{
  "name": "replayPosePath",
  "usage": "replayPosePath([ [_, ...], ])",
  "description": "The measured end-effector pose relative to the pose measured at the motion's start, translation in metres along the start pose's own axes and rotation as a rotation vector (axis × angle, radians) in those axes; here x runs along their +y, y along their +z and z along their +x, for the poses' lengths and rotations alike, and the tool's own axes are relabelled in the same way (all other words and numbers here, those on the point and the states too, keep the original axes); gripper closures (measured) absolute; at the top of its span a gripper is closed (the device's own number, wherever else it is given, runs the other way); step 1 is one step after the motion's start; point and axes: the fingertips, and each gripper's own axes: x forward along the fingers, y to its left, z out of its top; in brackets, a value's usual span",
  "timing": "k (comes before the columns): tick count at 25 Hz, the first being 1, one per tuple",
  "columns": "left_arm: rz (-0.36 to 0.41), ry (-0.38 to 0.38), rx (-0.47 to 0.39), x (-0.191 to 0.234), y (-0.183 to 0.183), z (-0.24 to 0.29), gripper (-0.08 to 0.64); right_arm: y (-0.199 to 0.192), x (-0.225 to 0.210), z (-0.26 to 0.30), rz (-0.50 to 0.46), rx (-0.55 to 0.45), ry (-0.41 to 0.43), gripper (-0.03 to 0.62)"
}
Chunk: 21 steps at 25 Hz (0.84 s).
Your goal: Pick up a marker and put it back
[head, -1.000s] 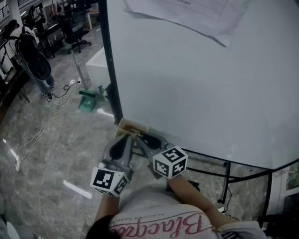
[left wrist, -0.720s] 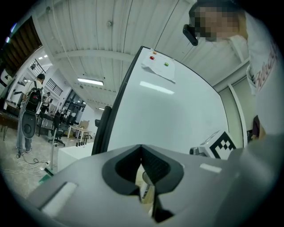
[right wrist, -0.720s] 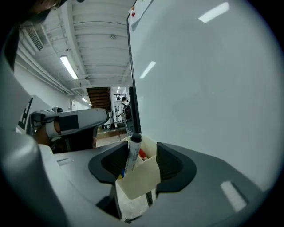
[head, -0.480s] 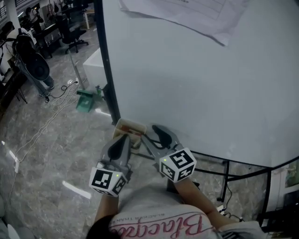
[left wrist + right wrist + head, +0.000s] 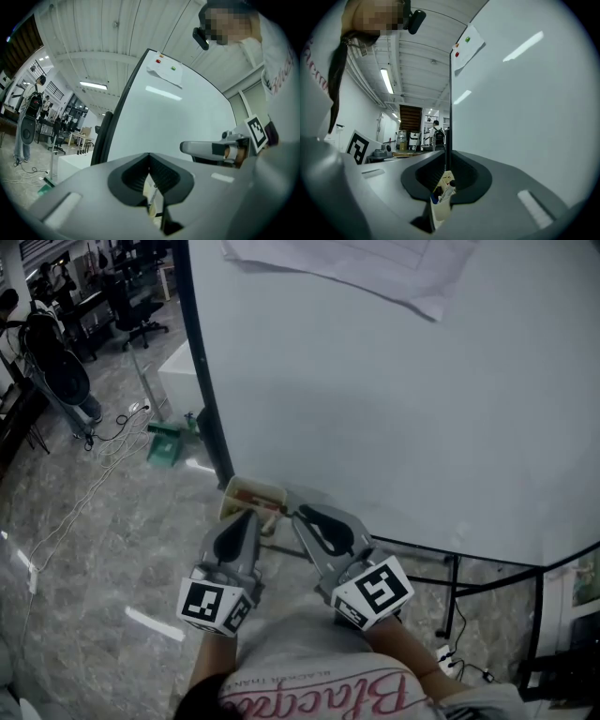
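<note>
A pale marker holder (image 5: 253,495) sits at the lower left corner of the whiteboard (image 5: 394,409). Through the narrow slit of my right gripper (image 5: 445,161) I see that holder (image 5: 439,211) with a white marker (image 5: 447,188) and a blue one standing in it. The right gripper (image 5: 300,514) hovers just right of the holder, its jaws closing with nothing between them and the tips nearly touching. My left gripper (image 5: 246,518) is shut and empty just below the holder, which shows through its slit (image 5: 153,205). The right gripper's finger (image 5: 201,148) juts in from the right in the left gripper view.
A sheet of paper (image 5: 375,263) hangs at the whiteboard's top. The board's dark frame post (image 5: 202,381) runs down its left edge and a metal stand (image 5: 459,568) lies under it. On the floor to the left are a green object (image 5: 167,442), cables and a standing fan (image 5: 56,357).
The right gripper drew back from the holder toward the lower right, opened wide and then closed again. The left gripper stayed almost still below the holder.
</note>
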Motion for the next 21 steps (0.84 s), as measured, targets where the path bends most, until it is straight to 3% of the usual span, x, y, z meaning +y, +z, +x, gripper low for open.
replayPosePath([
  [2,0.003,-0.007,-0.001,-0.003,0.0,-0.001,0.561,-0.003,0.002,-0.001,-0.003,0.01,0.009,0.591],
  [21,0.017,-0.014,0.002,-0.013,0.005,-0.007,0.561,-0.009,0.01,-0.01,-0.008,0.037,0.019,0.591],
])
